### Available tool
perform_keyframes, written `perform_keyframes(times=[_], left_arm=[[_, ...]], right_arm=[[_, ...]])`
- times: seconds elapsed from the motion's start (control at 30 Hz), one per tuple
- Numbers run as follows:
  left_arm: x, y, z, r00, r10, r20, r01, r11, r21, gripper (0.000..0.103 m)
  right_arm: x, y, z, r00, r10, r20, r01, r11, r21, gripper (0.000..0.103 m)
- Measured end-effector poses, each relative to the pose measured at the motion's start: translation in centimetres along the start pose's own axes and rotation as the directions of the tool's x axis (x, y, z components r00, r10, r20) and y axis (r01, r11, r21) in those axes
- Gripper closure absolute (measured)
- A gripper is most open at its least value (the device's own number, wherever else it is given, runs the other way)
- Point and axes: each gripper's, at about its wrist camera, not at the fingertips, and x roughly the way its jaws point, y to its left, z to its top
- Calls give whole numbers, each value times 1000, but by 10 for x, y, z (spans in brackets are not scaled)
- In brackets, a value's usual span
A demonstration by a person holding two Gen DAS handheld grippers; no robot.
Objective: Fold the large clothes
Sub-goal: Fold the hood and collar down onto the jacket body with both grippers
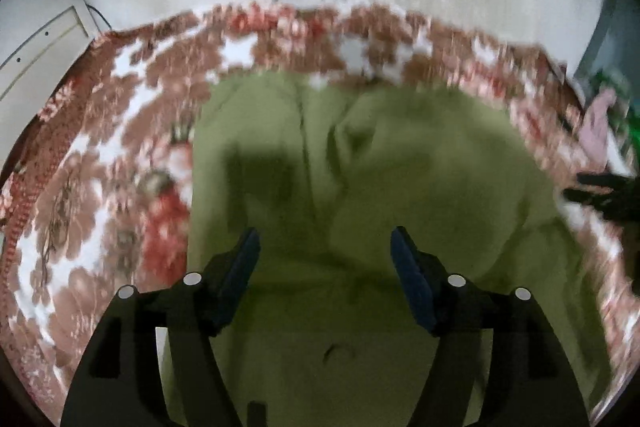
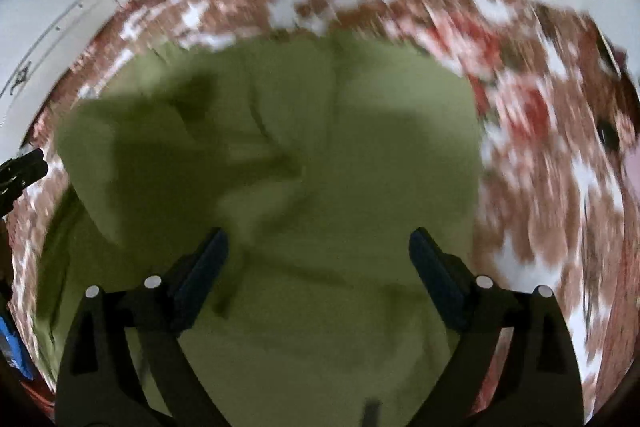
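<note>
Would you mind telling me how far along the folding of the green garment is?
Done: the green garment lies on the floral bedcover, bunched with creases, possibly with one layer turned over; blur hides the details. In hand: nothing; the left gripper and right gripper are both open above the cloth, gripping no fabric. Left: flattening the creases and making the remaining folds.

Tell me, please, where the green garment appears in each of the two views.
Left wrist: the green garment fills the centre and bottom, under the open left claw.
Right wrist: it fills the centre, under the open right claw.
Shared landmark: the floral bedsheet around it.
</note>
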Motion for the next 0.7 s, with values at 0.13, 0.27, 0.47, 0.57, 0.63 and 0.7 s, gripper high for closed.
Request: perform_keyframes(times=[0.13, 0.27, 0.47, 0.57, 0.63, 0.7], left_arm=[[9, -14, 30, 997, -34, 63, 35, 999, -9, 33], [40, -31, 33, 998, -50, 48, 51, 999, -14, 33], [96, -39, 0, 997, -9, -71, 11, 999, 33, 33], [116, -40, -20, 992, 10, -123, -2, 998, 65, 33], [126, -38, -34, 988, 18, -152, -7, 997, 71, 33], [137, -36, -47, 984, 36, -177, -21, 996, 86, 32]], right_arm=[[7, 37, 42, 998, 30, 51, -29, 1000, -10, 12], [29, 65, 50, 999, 38, 24, -37, 999, -25, 12], [81, 77, 20, 996, 22, -86, -25, 999, -33, 12], [105, 75, 3, 991, -15, -133, 9, 999, -46, 12], [113, 74, -7, 990, -31, -139, 23, 998, -56, 12], [121, 74, -15, 989, -49, -140, 38, 996, -84, 12]])
